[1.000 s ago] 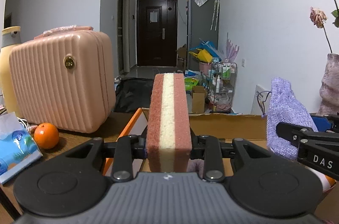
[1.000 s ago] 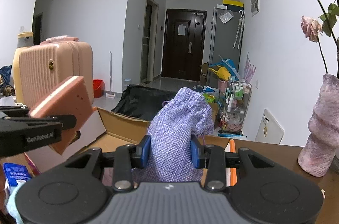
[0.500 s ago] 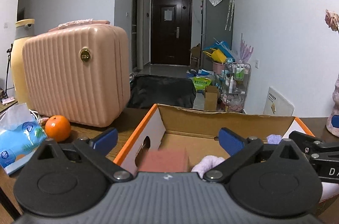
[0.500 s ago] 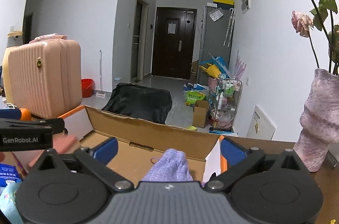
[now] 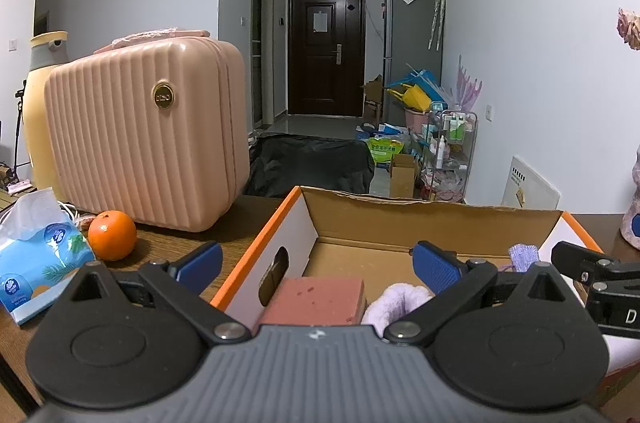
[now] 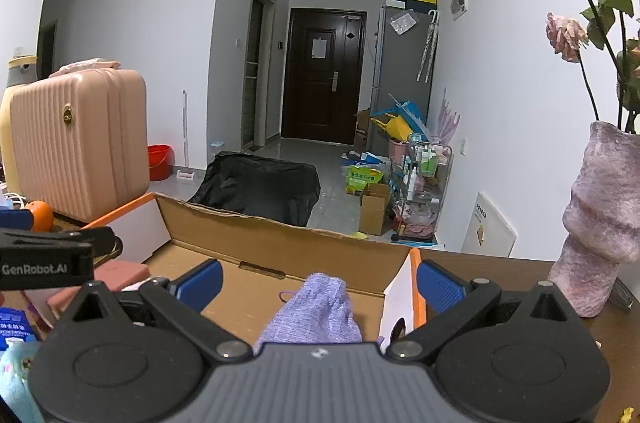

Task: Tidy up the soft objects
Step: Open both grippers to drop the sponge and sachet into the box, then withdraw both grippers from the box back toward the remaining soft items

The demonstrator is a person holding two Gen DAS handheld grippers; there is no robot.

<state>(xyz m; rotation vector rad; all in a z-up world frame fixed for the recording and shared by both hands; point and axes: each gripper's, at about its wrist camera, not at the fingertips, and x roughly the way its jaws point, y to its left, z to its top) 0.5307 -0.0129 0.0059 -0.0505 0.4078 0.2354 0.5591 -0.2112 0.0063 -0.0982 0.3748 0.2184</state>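
Sponge (image 5: pixel 316 299) and pouch (image 6: pixel 316 311) are both down in the cardboard box (image 5: pixel 432 219), and neither is being gripped! Left gripper (image 5: pixel 316 265) has its jaws spread as wide as they go, having just sprung open, with nothing pressed between the blue pads (image 5: pixel 432 265); the pink sponge lies flat on the box floor below, just beside a pale lilac fluffy thing (image 5: pixel 400 301). Right gripper (image 6: pixel 318 283) is the same story: jaws just flung wide, and the knitted purple pouch sits slumped beneath them against the box's right end (its drawstring trails onto the cardboard). Both tools hover over the box, side by side. Moving outward on the wooden table (image 5: pixel 192 239): an orange (image 5: pixel 112 235) and a blue tissue pack (image 5: pixel 36 263) to the left, a ribbed pink case (image 5: pixel 148 139) behind them, and a mottled purple vase (image 6: pixel 604 223) to the right.
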